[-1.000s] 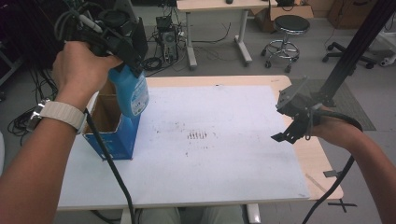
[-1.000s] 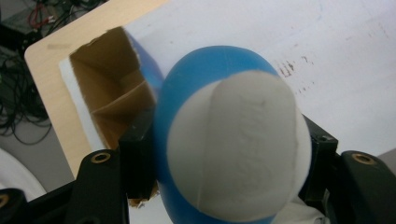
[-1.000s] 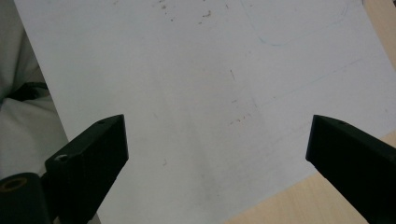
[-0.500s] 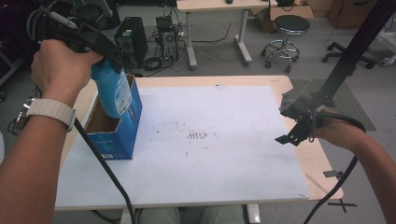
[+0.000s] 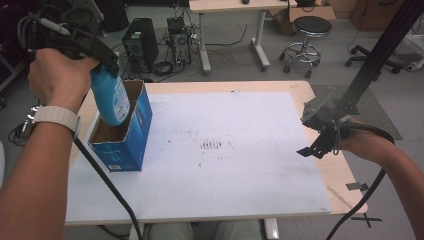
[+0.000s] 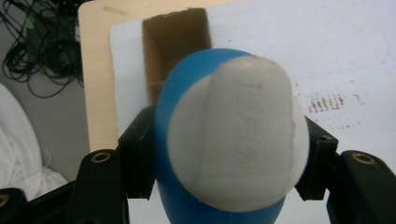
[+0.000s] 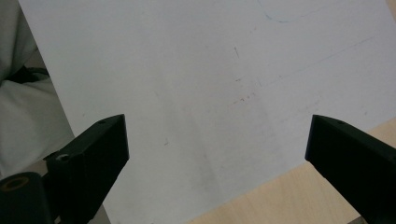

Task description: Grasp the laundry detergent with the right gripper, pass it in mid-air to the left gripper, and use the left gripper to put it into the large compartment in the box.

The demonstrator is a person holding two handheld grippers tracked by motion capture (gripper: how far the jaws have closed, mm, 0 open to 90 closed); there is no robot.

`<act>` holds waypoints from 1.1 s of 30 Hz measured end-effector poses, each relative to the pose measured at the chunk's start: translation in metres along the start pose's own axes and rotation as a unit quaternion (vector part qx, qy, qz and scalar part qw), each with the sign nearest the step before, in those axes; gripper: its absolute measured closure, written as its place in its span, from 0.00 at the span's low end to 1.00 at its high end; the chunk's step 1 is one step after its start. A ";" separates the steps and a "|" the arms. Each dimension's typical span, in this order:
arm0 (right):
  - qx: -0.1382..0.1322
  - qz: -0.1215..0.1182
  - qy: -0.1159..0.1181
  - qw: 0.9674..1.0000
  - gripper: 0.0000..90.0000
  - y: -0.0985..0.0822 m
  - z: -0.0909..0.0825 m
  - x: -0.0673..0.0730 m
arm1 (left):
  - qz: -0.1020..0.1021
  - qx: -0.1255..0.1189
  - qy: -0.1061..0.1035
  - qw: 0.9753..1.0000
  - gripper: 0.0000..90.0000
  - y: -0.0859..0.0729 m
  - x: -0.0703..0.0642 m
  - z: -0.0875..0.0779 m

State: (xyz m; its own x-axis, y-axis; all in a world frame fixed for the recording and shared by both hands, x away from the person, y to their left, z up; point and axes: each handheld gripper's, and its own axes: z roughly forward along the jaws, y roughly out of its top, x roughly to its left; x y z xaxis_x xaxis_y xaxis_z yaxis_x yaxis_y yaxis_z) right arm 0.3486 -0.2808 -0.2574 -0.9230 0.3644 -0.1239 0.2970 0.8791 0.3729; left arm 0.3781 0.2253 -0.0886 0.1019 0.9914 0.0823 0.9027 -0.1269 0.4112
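Since the earlier frame I have lifted my left gripper (image 5: 102, 55) higher, so the blue bottle (image 5: 111, 97) clamped between its jaws now hangs with just its lower end inside the open blue box (image 5: 125, 135). My right gripper (image 5: 320, 145) has barely shifted, jaws wide apart over the table's right edge. The white sheet (image 5: 240, 150) on the wooden table (image 5: 345, 180) is scuffed. Beyond are a stool (image 5: 305, 40), a desk (image 5: 235, 20) and cables.

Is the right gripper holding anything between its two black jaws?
No, the right gripper has its jaws wide apart in its own view, with just the white sheet on the table between them.
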 end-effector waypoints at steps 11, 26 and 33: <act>0.001 0.001 -0.003 1.000 0.06 0.000 0.001 0.004 | -0.012 -0.002 0.016 1.000 0.42 -0.006 0.012 0.031; 0.004 0.011 -0.006 1.000 0.07 -0.004 0.003 0.004 | -0.008 0.008 0.002 1.000 0.42 -0.022 0.022 0.087; 0.007 0.014 -0.005 1.000 0.07 -0.005 0.006 0.004 | -0.001 0.019 0.003 1.000 0.42 -0.029 0.023 0.115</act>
State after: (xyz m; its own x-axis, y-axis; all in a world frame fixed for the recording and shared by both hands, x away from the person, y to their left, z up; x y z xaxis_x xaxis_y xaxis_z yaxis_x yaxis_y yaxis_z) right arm 0.3446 -0.2818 -0.2655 -0.9121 0.3914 -0.1224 0.3257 0.8727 0.3637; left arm 0.4026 0.2557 -0.2025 0.0972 0.9915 0.0868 0.9181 -0.1230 0.3768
